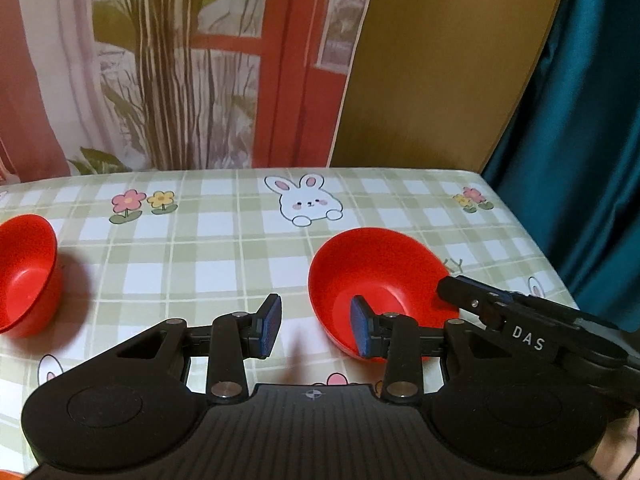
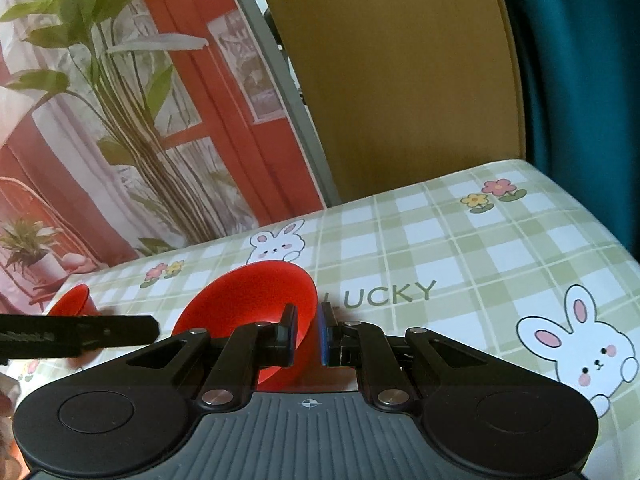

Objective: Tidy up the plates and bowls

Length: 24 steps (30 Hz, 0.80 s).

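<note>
Red plastic bowl, light, stiff, slick: my right gripper pinches its rim beside the LUCKY print; left gripper gapes empty.

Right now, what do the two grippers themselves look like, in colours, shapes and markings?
Both match: the left gripper and right gripper have matte black linkage arms with silver pivot screws, two round black housings, a ribbed dark grey centre plate with a small crosshair mark, and blue ribbed pads. The right gripper's side reads "DAS" in white. No cables or sleeves show.
</note>
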Tool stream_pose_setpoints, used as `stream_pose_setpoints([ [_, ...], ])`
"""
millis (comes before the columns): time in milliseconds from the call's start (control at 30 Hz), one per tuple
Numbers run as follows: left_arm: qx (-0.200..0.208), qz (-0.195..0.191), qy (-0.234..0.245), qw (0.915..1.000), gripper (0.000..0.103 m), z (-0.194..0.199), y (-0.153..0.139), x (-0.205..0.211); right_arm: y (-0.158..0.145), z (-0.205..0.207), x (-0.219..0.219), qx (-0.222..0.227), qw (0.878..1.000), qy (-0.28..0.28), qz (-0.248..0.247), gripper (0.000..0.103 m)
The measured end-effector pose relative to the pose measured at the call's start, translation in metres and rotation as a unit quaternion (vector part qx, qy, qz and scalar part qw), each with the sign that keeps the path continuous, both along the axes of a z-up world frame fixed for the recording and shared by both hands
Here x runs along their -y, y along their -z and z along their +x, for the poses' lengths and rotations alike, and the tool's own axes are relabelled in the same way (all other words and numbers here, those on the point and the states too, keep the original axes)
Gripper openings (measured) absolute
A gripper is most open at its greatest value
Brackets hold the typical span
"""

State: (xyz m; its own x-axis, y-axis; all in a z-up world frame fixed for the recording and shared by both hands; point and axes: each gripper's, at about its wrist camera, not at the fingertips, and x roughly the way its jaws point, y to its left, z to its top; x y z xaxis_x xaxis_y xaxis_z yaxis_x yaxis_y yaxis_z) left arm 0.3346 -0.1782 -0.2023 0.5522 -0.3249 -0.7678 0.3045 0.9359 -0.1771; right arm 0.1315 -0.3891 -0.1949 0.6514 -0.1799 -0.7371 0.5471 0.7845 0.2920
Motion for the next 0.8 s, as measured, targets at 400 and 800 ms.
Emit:
stream_pose_setpoints([
  [400,-0.038,0.000,-0.014,0.9992,0.031,0.011,0.020,0.005,0.011,0.005,-0.002,-0.007,1.000,0.009,0.014,0.011],
  [800,-0.032,0.008,-0.018,0.9993,0.012,-0.006,0.005,-0.008,0.004,0.000,-0.020,-0.011,1.000,0.013,0.026,0.009],
])
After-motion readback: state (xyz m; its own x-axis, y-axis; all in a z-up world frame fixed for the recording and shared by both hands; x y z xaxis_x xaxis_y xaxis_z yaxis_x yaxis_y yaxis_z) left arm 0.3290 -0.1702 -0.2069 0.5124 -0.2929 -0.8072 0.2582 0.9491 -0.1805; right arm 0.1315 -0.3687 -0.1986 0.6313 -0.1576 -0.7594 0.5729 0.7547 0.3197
